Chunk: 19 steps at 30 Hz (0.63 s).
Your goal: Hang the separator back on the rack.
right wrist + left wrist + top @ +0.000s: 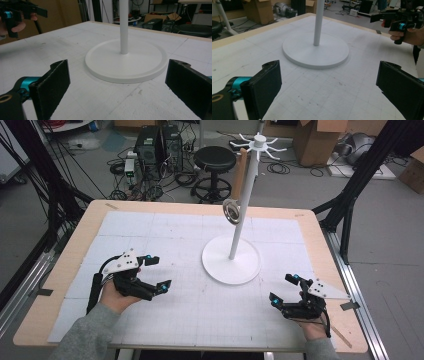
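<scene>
Both grippers sit low near the person's edge of the table (75,245), jaws spread wide, nothing held. Left gripper (155,274) is at the left, right gripper (282,290) at the right, w/ the white stand (231,260) between them and farther out.

The thing in play looks like the strainer (232,212): a small metal bowl w/ a wooden handle, hanging off 1 of the pegs at the top of the stand. Its long axis runs nearly vertical, handle up, bowl down, just beside the pole and touching or almost touching it; can't tell which.

From either gripper it lies up and fwd, well above table height. In both gripper views the stand base (315,51) is straight ahead between the 2 open jaws, approx centred, so both point at the pole.

Which is nearer? Close call. The strainer hangs on the pole's left side in the high view, so the left gripper prob has the clearer line to the handle.
</scene>
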Motion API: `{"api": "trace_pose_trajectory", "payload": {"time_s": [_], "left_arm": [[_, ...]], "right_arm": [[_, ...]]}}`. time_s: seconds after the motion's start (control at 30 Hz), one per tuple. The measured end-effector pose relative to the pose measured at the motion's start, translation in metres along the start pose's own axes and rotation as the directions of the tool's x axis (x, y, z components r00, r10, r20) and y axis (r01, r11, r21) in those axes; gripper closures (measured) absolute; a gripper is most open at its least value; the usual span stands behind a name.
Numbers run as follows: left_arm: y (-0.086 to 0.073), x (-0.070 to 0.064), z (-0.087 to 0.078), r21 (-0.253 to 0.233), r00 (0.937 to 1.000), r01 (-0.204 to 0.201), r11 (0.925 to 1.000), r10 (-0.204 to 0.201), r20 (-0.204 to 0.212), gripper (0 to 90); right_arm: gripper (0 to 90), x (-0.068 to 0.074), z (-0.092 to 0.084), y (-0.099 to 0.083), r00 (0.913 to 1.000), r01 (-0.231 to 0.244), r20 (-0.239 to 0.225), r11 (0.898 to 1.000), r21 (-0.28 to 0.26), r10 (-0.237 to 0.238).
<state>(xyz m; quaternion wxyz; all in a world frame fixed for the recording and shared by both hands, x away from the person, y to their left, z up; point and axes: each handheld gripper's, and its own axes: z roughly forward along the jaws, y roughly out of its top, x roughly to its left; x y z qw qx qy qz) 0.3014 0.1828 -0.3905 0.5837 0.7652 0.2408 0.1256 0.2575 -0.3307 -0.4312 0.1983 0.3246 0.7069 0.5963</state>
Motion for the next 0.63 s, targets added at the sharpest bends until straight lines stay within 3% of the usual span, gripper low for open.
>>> {"api": "trace_pose_trajectory", "payload": {"time_s": [0.37,0.63], "left_arm": [[-0.002,-0.004,-0.009,-0.025,0.9997,-0.019,0.9995,0.019,-0.015,6.7],[-0.011,0.003,-0.02,-0.061,0.9988,0.007,0.9981,-0.01,-0.049,6.7]], "right_arm": [[4.8,0.0,0.0,0.0,1.0,-0.003,-0.001,1.0,-0.002,0.003],[4.8,0.0,0.002,0.0,1.0,0.004,-0.006,1.0,0.004,-0.004]]}}
